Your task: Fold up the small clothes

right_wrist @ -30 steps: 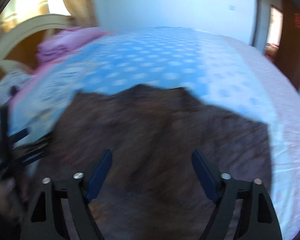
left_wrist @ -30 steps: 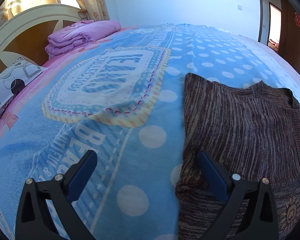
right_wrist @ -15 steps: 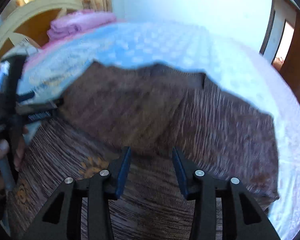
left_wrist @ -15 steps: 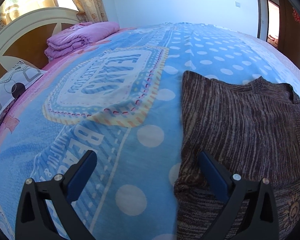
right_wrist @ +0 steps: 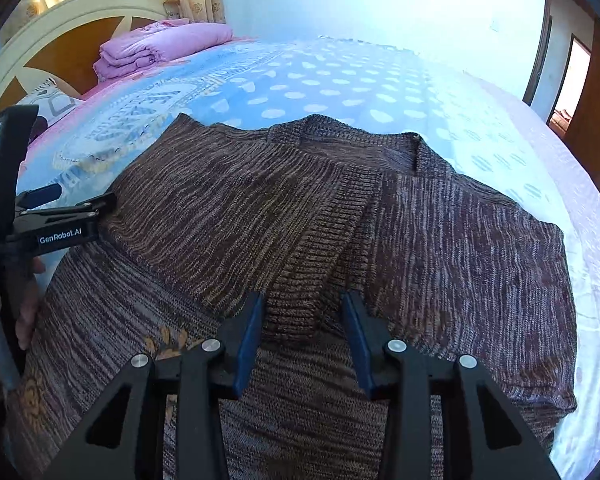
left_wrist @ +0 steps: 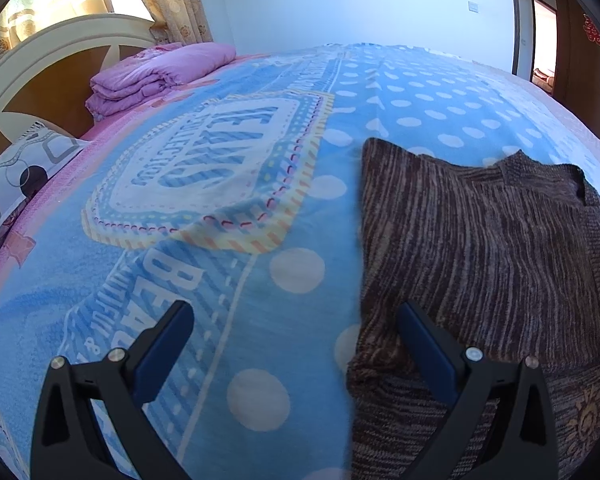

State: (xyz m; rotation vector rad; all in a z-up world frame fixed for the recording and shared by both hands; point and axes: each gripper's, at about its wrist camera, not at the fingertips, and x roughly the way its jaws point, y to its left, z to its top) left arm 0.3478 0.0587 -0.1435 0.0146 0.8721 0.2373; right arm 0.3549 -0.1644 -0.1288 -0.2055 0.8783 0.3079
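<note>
Though our frames cut off its hem, the ribbed brown knit sweater [right_wrist: 340, 216] lies on the fleecy dotted blanket [left_wrist: 228, 240]; left gripper [left_wrist: 296, 344] fingers spread wide, right gripper [right_wrist: 302, 332] fingers apart astride a ribbed band.

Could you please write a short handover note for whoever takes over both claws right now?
Left claw: open, empty, straddling the left edge of the brown sweater, one finger over the blue blanket.
Right claw: partly open, holding nothing, over the ribbed cuff at the sweater's middle.
Done: both sleeves lie folded in across the front; the sweater lies flat, collar toward the far side.
Left: probably fold the body over and square it up.
The pink quilt by the headboard is not part of the job.
</note>
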